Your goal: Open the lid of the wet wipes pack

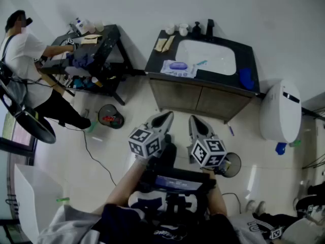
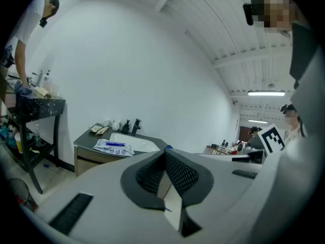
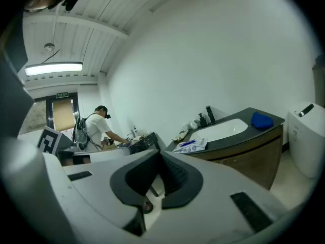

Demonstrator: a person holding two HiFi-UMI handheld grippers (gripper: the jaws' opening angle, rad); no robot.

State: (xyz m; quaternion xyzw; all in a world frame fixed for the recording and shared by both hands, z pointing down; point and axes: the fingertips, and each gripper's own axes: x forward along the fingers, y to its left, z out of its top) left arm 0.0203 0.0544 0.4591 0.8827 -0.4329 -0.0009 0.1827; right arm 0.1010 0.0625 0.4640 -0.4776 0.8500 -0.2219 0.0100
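The wet wipes pack (image 1: 179,68) is white with a blue lid and lies flat on the dark vanity counter (image 1: 157,60), left of the white sink (image 1: 208,57). It also shows far off in the left gripper view as the pack (image 2: 114,147) and in the right gripper view as the pack (image 3: 190,145). My left gripper (image 1: 166,118) and right gripper (image 1: 195,121) hover side by side over the floor, well short of the vanity, both pointing at it. Each is shut with nothing held: left gripper (image 2: 165,155), right gripper (image 3: 158,156).
A black faucet (image 1: 209,28) and small cups stand behind the sink; a blue cloth (image 1: 246,78) lies on the counter's right end. A white toilet (image 1: 282,111) stands at right. At left a person (image 1: 25,55) works at a cluttered black table (image 1: 109,39); a round bin (image 1: 110,117) sits on the floor.
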